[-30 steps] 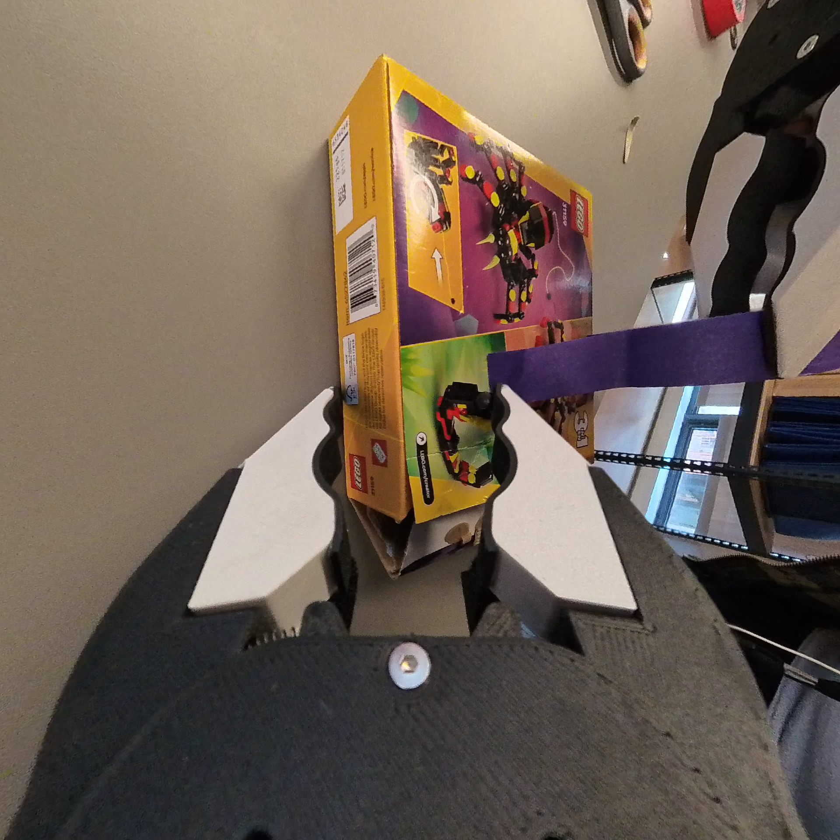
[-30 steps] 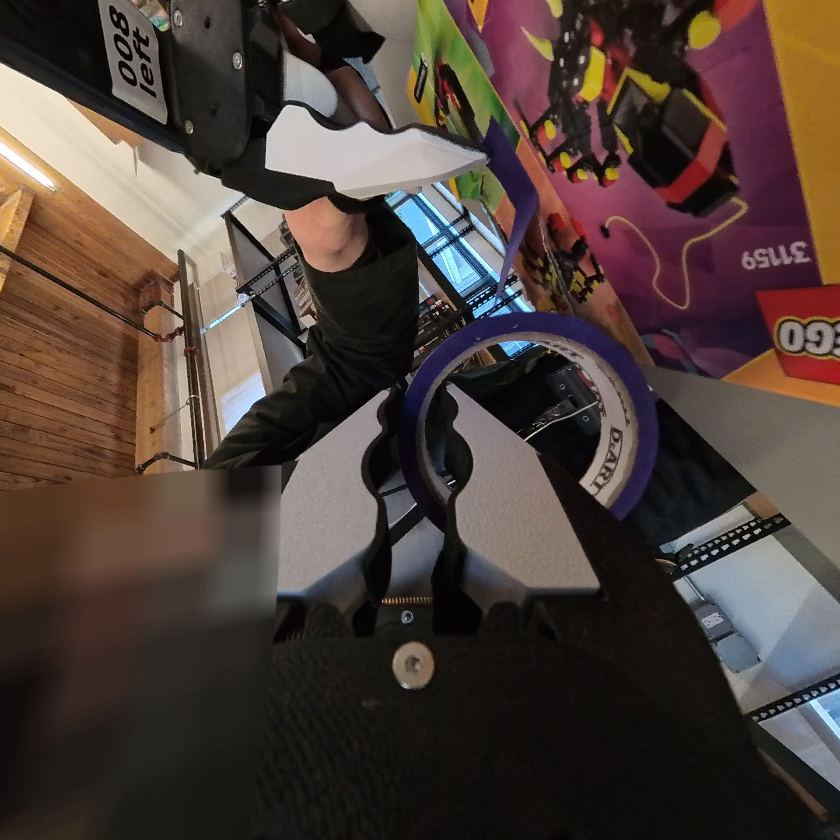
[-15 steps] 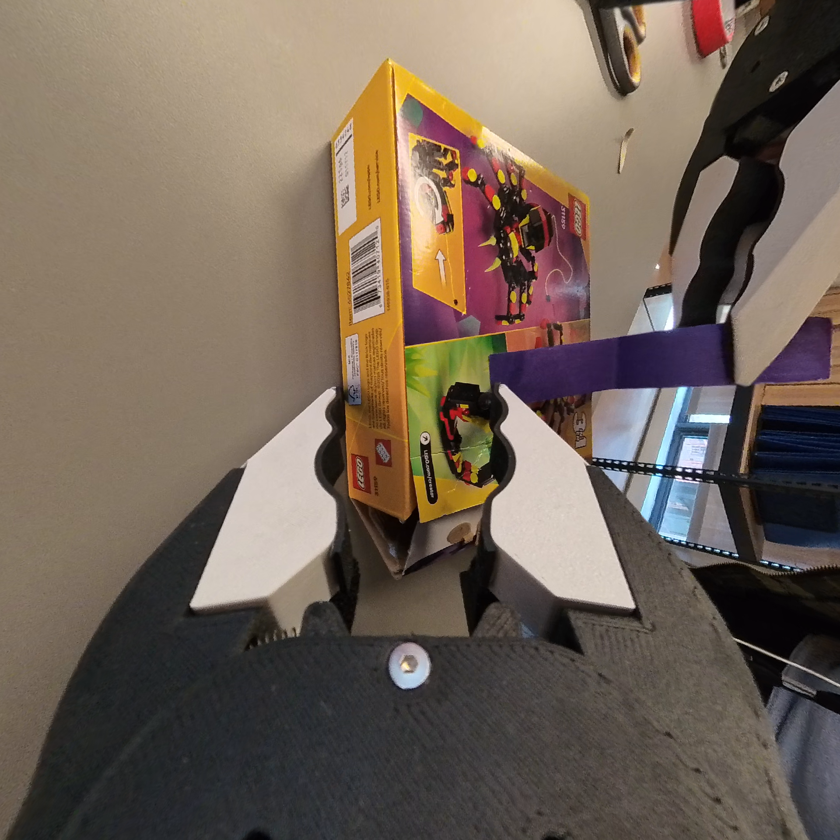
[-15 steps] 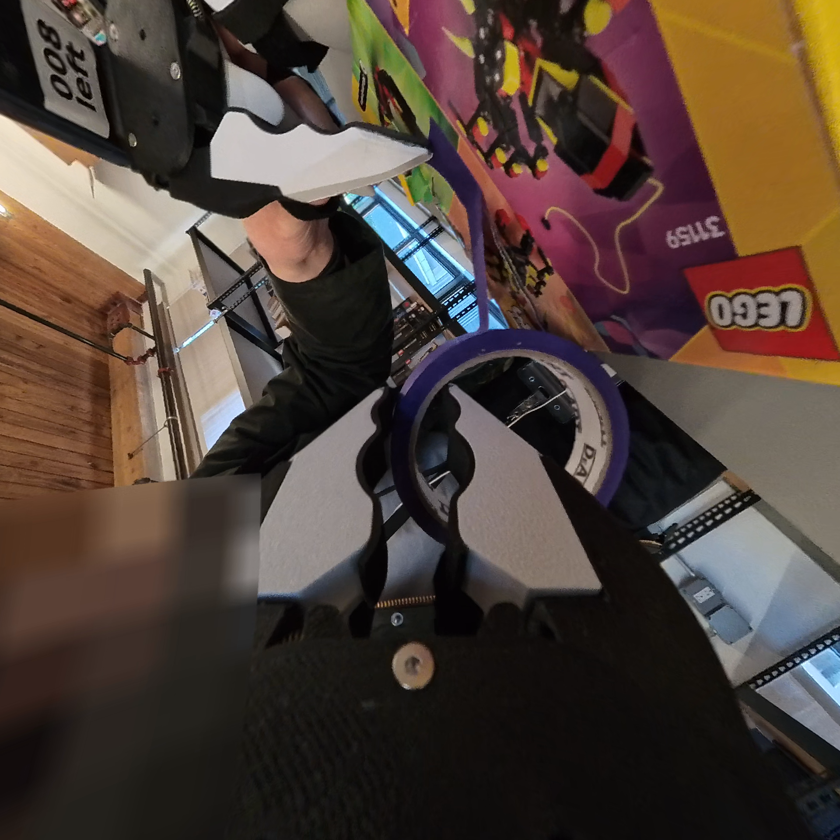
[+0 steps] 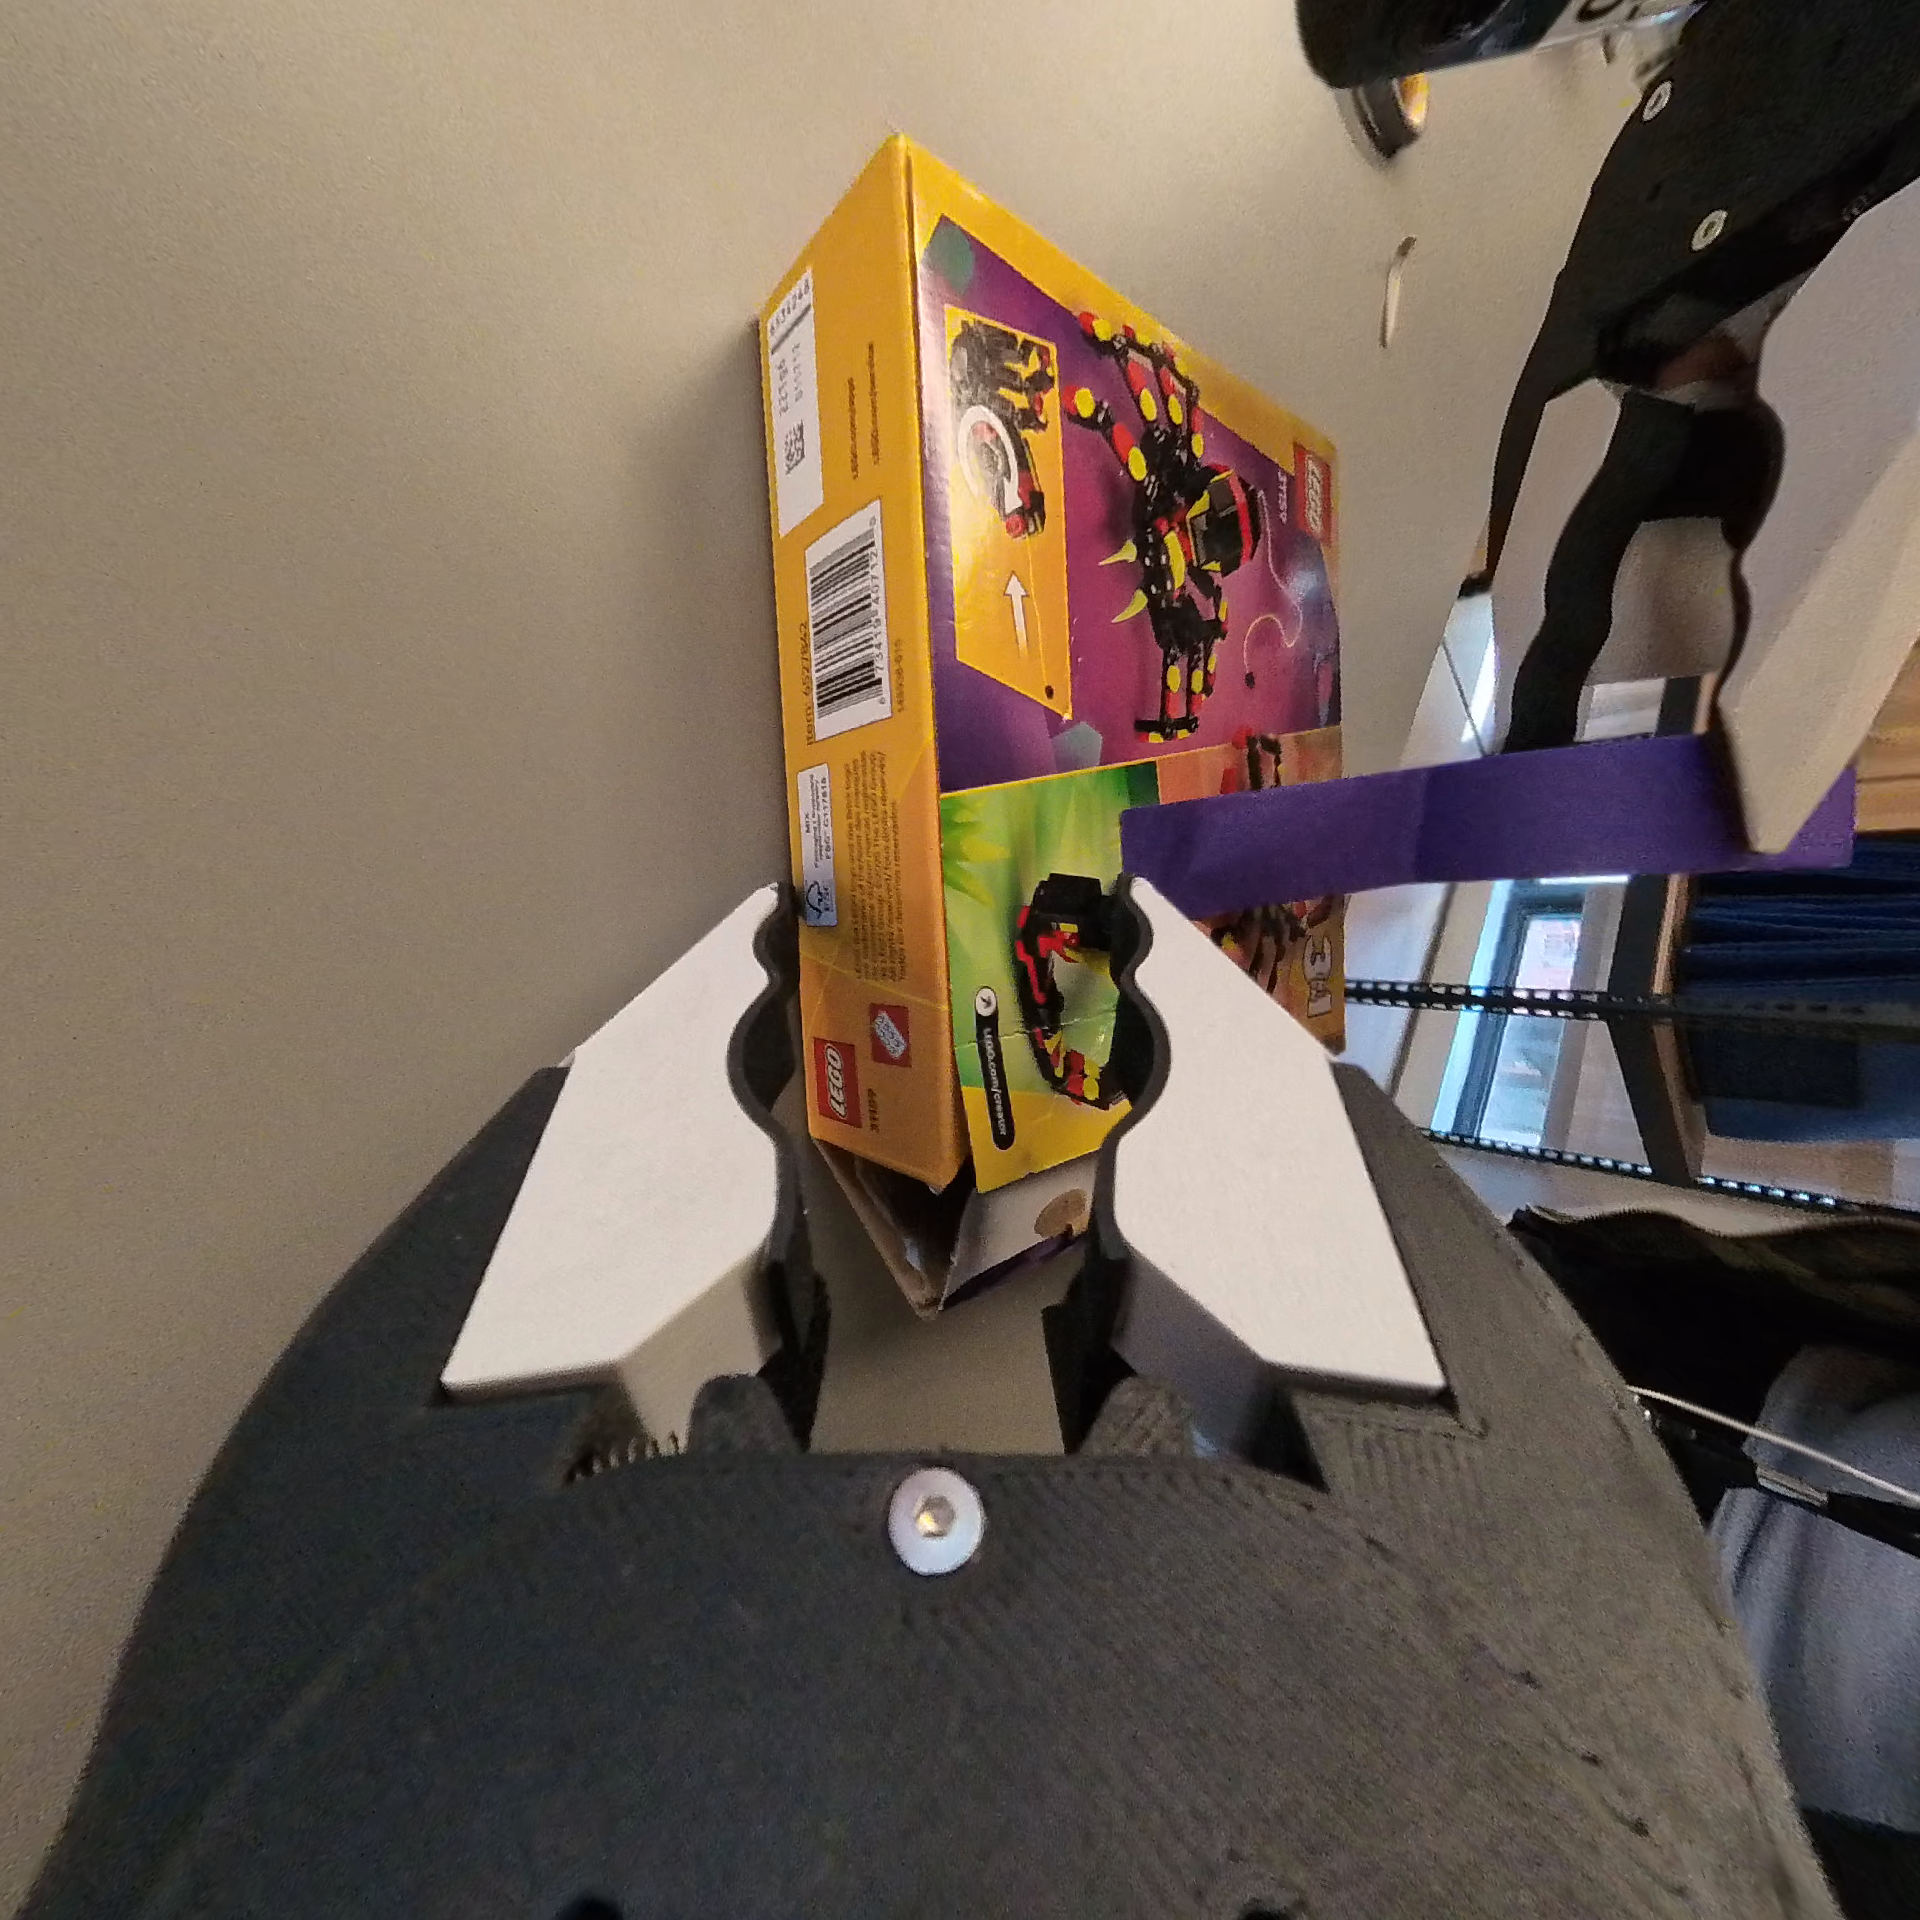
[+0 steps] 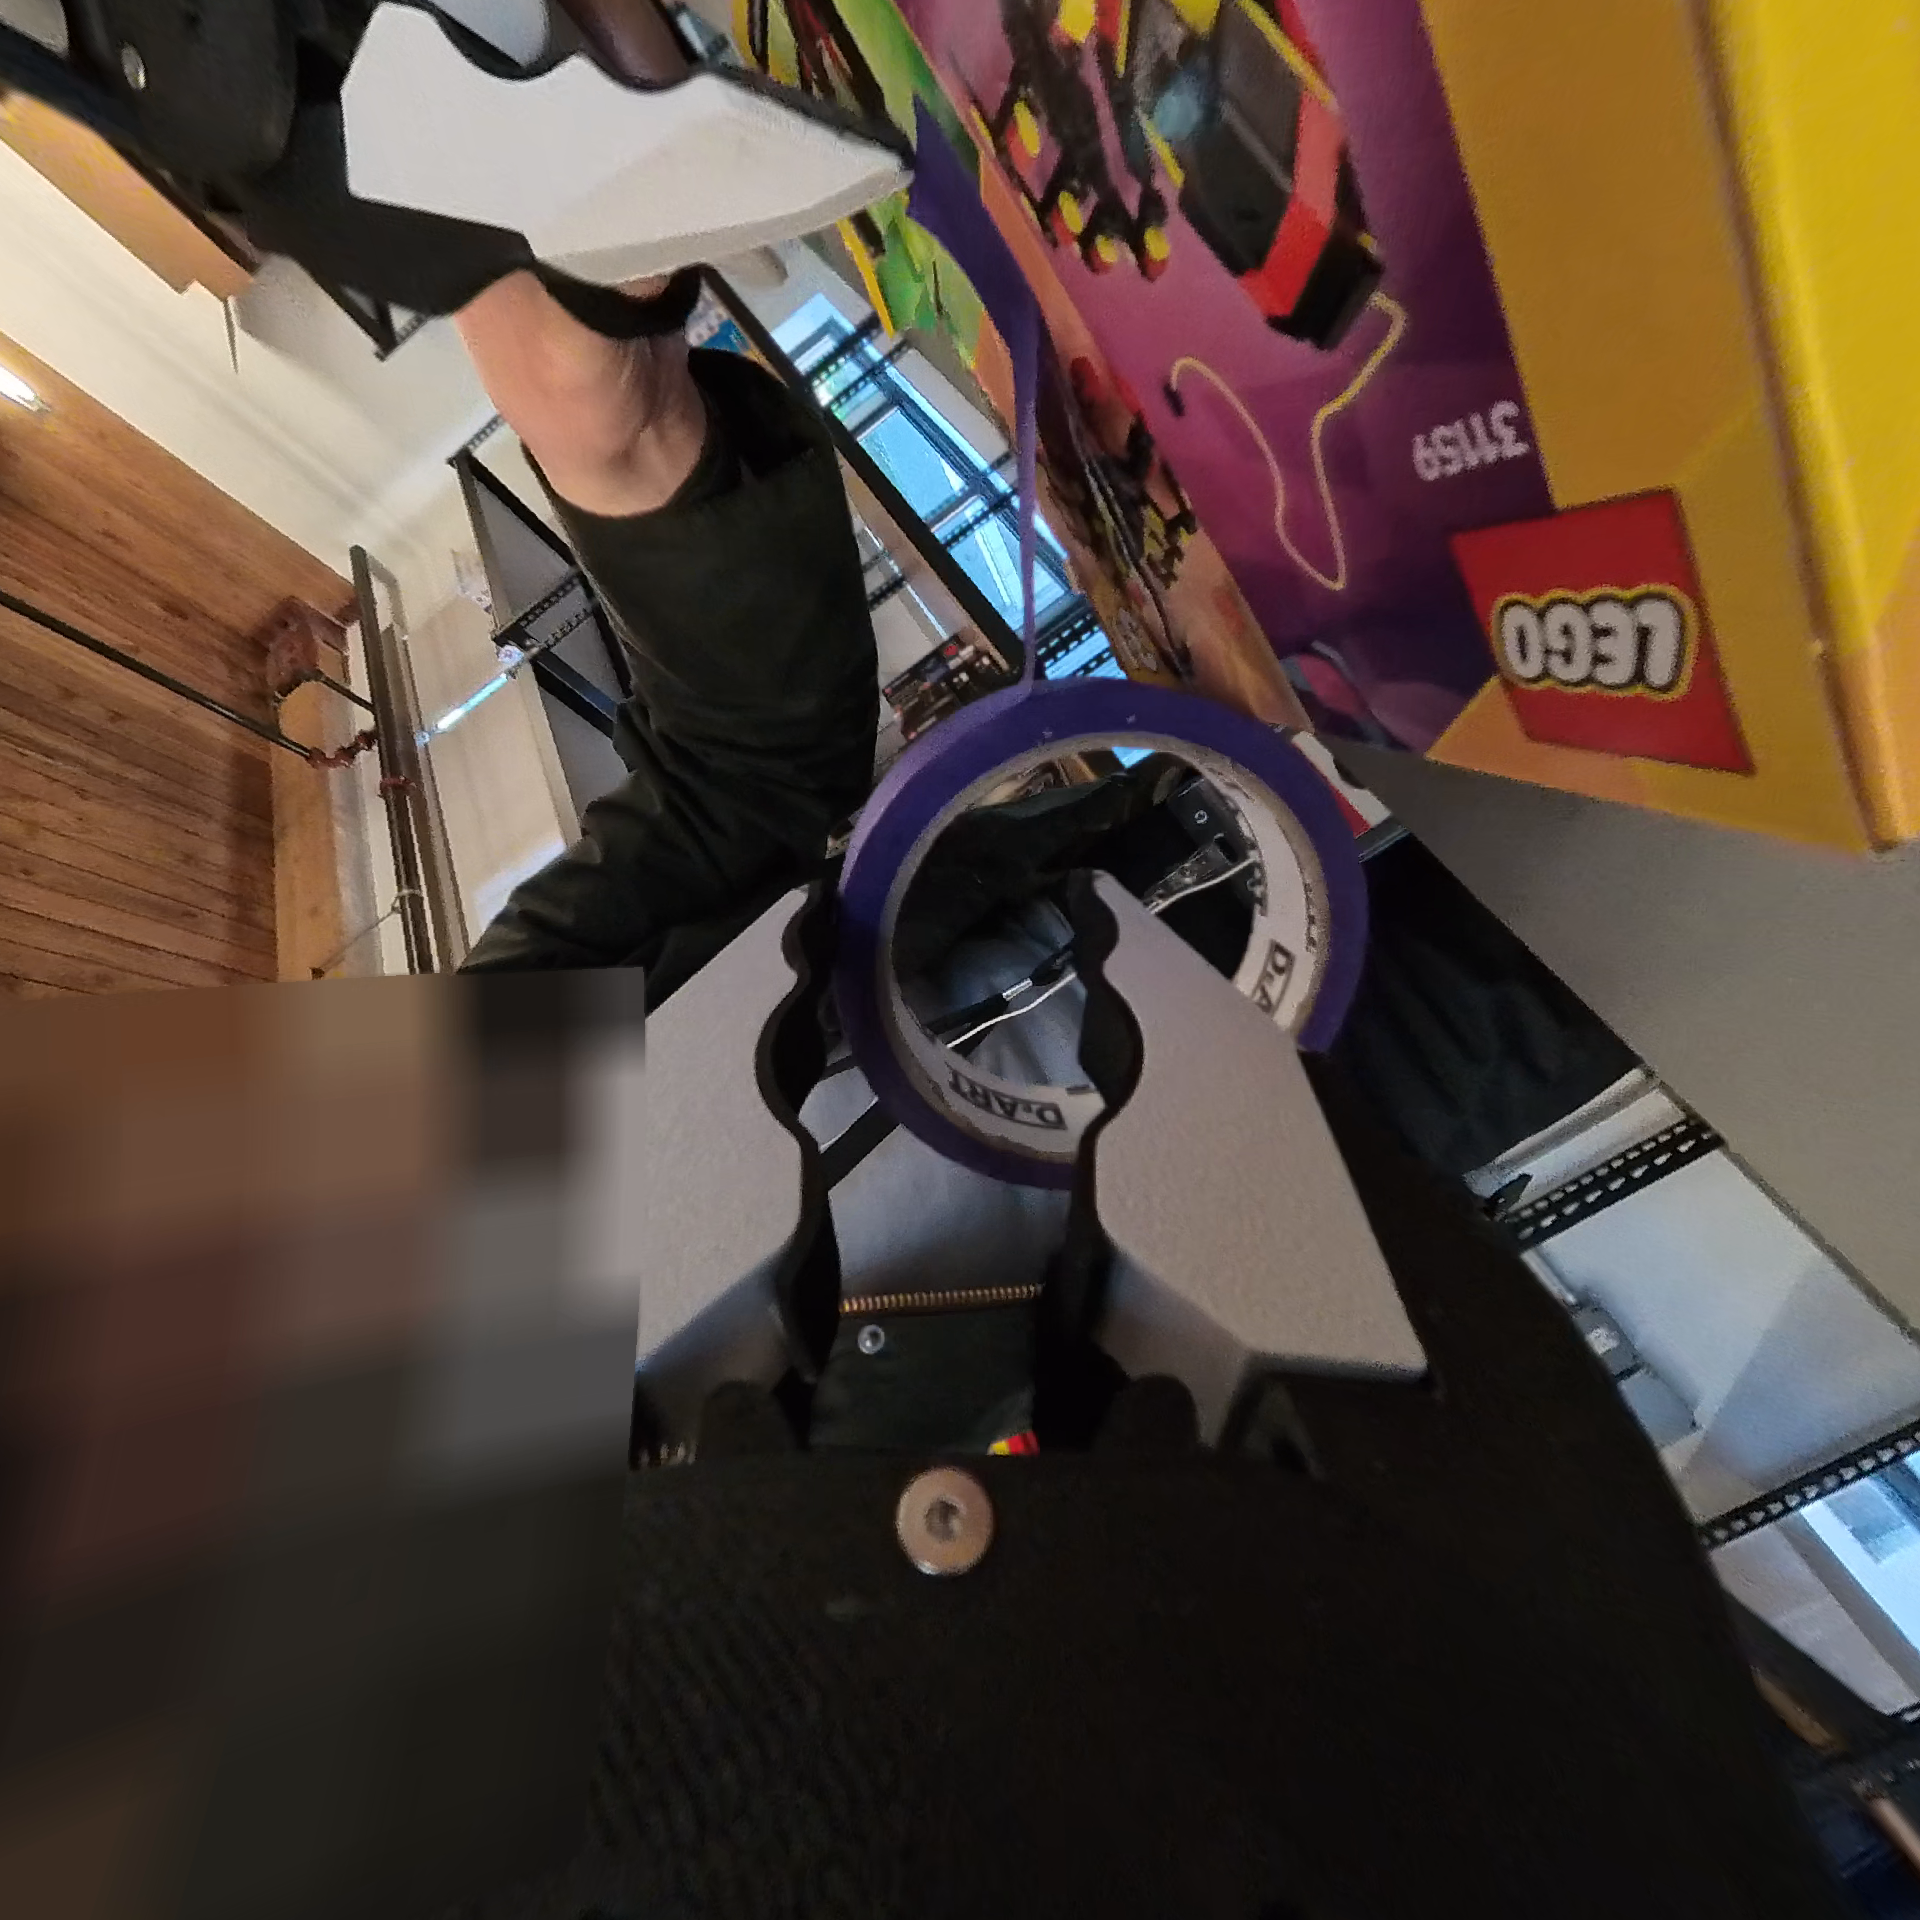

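Observation:
My left gripper (image 5: 951,894) is shut on the near end of a yellow and purple toy box (image 5: 1091,571), which stands on its edge on the beige table (image 5: 364,623). A purple tape strip (image 5: 1455,831) runs from the box's face at my right fingertip out to the right gripper (image 5: 1662,623). In the right wrist view my right gripper (image 6: 935,894) is open. The wall of the purple tape roll (image 6: 1091,712) sits loosely between its fingers. The strip (image 6: 1023,416) rises from the roll to the box (image 6: 1558,260) beside the left gripper's finger (image 6: 623,177).
A person's forearm (image 6: 623,395) and dark sleeve hold the left gripper. A dark tool (image 5: 1382,114) and a small sliver (image 5: 1392,291) lie farther back on the table. Metal shelving (image 6: 935,520) and a wood-panelled wall (image 6: 135,727) lie beyond the table edge.
The right gripper's jaws have widened around the roll's wall. It has swung and tilted beside the box, with the roll turned. The left gripper and box have held still.

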Demonstrator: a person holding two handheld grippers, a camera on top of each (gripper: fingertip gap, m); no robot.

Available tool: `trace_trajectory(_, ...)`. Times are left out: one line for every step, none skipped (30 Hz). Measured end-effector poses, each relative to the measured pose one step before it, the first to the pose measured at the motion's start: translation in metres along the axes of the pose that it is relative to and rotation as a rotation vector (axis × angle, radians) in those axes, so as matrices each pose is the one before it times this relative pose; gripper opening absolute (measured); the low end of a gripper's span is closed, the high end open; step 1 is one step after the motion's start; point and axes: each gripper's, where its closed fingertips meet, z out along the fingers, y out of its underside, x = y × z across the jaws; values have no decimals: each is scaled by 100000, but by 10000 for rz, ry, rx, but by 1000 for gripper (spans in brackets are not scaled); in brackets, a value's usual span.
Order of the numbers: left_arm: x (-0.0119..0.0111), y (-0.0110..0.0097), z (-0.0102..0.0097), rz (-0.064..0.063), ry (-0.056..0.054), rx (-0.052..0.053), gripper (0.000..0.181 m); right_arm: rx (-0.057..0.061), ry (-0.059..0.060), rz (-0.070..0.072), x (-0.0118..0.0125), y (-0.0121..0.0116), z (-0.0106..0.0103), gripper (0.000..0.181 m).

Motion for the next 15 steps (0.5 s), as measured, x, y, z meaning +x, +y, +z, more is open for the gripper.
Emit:
trace_trajectory(-74,-75,-15,63,61,-68,58,30,-70,-150,-55,124,-81,48)
trace_trajectory(-78,-87,-33,63,63,-50,58,61,-195,-121,-236,128,-116,49)
trace_trajectory(-87,-90,-26,41,73,-35,58,134,-279,-140,-321,37,-154,54)
trace_trajectory(-102,-87,-40,-9,76,-26,57,152,-226,-173,-235,13,-183,54)
trace_trajectory(-65,-58,-47,-27,85,-29,57,159,-128,-164,-74,23,-191,54)
trace_trajectory(-49,-43,-42,-48,106,-30,57,156,-32,-157,92,43,-189,55)
trace_trajectory(-33,-38,-37,-67,129,-19,56,158,85,-152,274,30,-158,51)
trace_trajectory(-31,-54,-40,-70,132,8,56,186,113,-179,278,0,-133,52)
trace_trajectory(-39,-24,-39,-30,131,2,55,179,40,-237,89,-28,-102,52)
trace_trajectory(-35,-11,-26,9,130,-15,54,135,-17,-326,-77,31,-72,51)
trace_trajectory(-38,-37,-19,37,128,-30,54,118,-97,-360,-252,11,-78,50)
trace_trajectory(-38,-56,-5,86,116,-69,53,211,-120,-385,-321,-172,-132,42)
trace_trajectory(-63,-73,5,156,92,-123,53,268,-85,-471,-332,-320,-198,35)
trace_trajectory(-68,-105,32,245,90,-183,53,263,17,-468,-198,-364,-259,27)
trace_trajectory(-80,-144,31,290,133,-259,53,327,150,-509,-8,-554,-363,20)
